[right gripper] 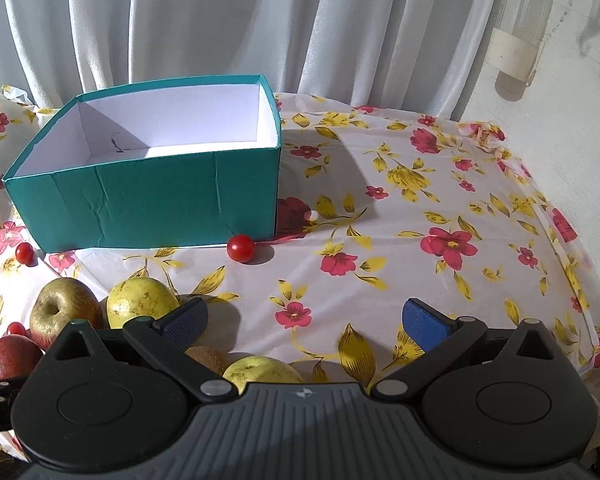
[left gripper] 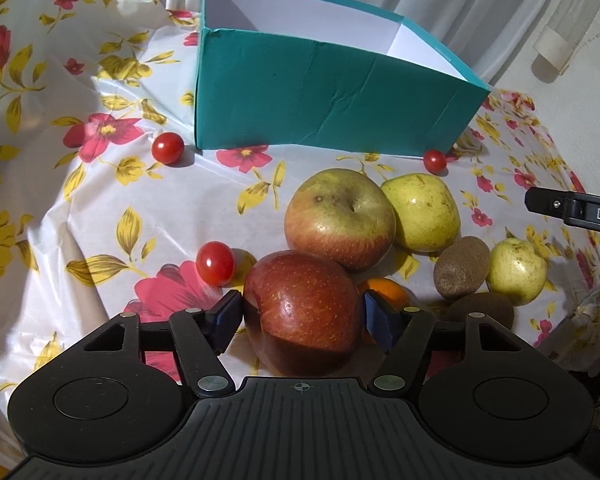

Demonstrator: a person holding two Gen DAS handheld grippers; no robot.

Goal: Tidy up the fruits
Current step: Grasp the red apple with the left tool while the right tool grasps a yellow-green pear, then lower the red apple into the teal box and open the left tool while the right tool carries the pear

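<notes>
My left gripper (left gripper: 302, 316) has its blue pads against both sides of a red apple (left gripper: 304, 312) on the floral tablecloth. Behind it lie a red-green apple (left gripper: 340, 218), a yellow-green apple (left gripper: 424, 212), a small yellow apple (left gripper: 516, 270), two kiwis (left gripper: 460, 272), an orange (left gripper: 388, 292) and three cherry tomatoes (left gripper: 215, 262). The teal box (left gripper: 324, 100) stands empty at the back. My right gripper (right gripper: 304, 324) is open and empty above the cloth, right of the fruit pile; a yellow apple (right gripper: 260, 372) lies just below it.
The teal box (right gripper: 148, 200) has a white inside. A cherry tomato (right gripper: 240, 248) lies at its front right corner, another (right gripper: 24, 253) at its front left. White curtains hang behind. The table edge drops off on the right. The right gripper's tip (left gripper: 572, 208) shows at the right edge.
</notes>
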